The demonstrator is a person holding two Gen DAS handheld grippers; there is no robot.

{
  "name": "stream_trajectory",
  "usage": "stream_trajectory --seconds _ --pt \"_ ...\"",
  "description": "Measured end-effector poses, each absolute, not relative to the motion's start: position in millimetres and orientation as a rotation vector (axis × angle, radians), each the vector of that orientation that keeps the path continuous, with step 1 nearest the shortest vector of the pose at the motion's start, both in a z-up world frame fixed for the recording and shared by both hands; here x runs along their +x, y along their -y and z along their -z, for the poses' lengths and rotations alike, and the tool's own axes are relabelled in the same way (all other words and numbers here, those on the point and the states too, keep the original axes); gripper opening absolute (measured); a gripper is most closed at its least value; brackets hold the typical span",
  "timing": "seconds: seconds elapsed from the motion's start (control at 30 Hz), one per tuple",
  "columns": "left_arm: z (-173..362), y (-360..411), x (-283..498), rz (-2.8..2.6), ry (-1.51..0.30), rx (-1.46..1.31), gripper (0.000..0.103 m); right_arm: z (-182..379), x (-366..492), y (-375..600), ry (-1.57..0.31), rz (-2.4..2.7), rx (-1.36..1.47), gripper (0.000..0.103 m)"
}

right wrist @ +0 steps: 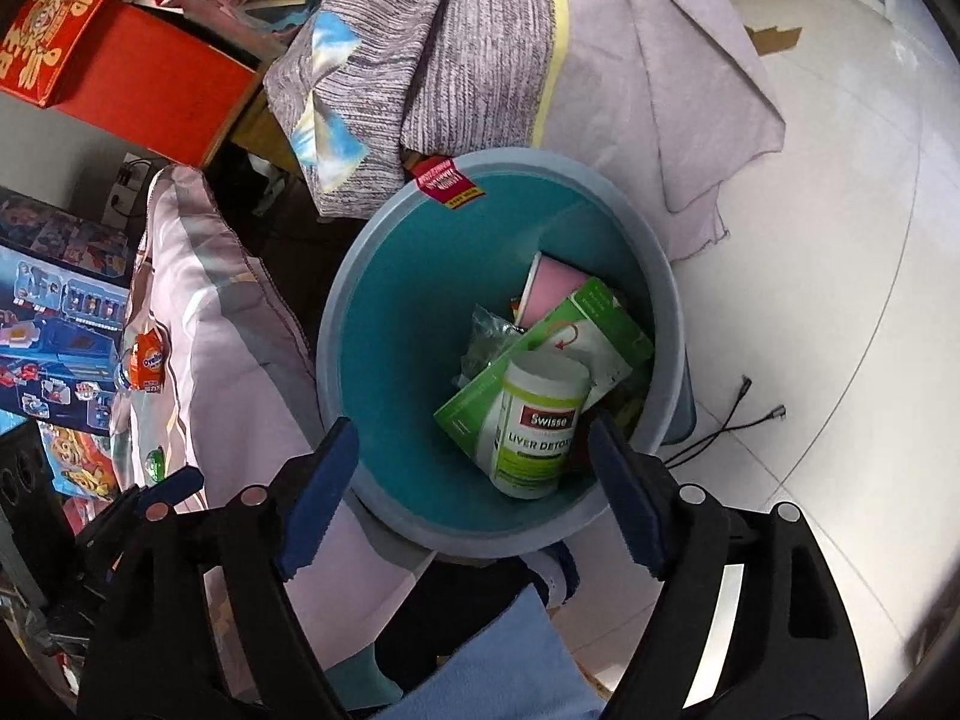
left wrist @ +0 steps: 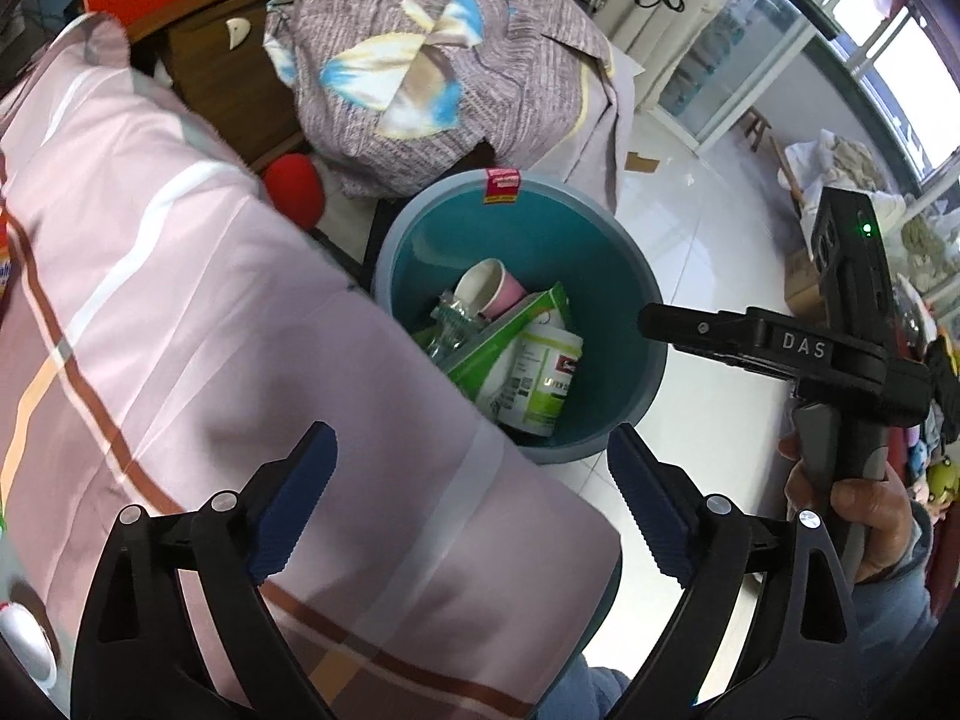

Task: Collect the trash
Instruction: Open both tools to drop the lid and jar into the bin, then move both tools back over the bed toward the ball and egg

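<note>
A teal bin point(left wrist: 540, 228) point(right wrist: 390, 330) stands on the floor beside the bed. In it lie a white bottle with a green label point(left wrist: 543, 378) point(right wrist: 540, 426), a green box point(left wrist: 510, 330) point(right wrist: 600, 324), a pink paper cup point(left wrist: 492, 288) point(right wrist: 552, 288) and crumpled clear plastic point(left wrist: 450, 324) point(right wrist: 489, 336). My left gripper point(left wrist: 471, 432) is open over the bed's edge, just short of the bin, with nothing between its pads. My right gripper point(right wrist: 473, 423) hangs open above the bin's near rim and holds nothing. In the left wrist view one of its black fingers point(left wrist: 690, 330) reaches over the bin from the right.
Pink striped bedding point(left wrist: 180, 300) point(right wrist: 228, 348) lies left of the bin. A grey patterned quilt bundle point(left wrist: 438, 60) point(right wrist: 480, 48) is behind it. An orange-labelled bottle point(right wrist: 147, 366) rests on the bed. Red boxes point(right wrist: 138, 78) and cables point(right wrist: 738, 414) on white tiles are nearby.
</note>
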State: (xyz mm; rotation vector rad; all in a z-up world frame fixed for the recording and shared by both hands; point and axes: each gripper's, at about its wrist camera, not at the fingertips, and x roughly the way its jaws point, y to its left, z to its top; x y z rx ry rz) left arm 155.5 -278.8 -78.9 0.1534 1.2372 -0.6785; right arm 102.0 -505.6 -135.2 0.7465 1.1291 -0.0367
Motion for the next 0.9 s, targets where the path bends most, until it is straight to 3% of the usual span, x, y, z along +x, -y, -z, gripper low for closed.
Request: stream_trajectory --seconds 0.9 --pt "53.3 189.8 130.2 0.626 -1.168 0.022 0.094 99.2 93.2 437.1 -1.173 0.032 0.675 0.081"
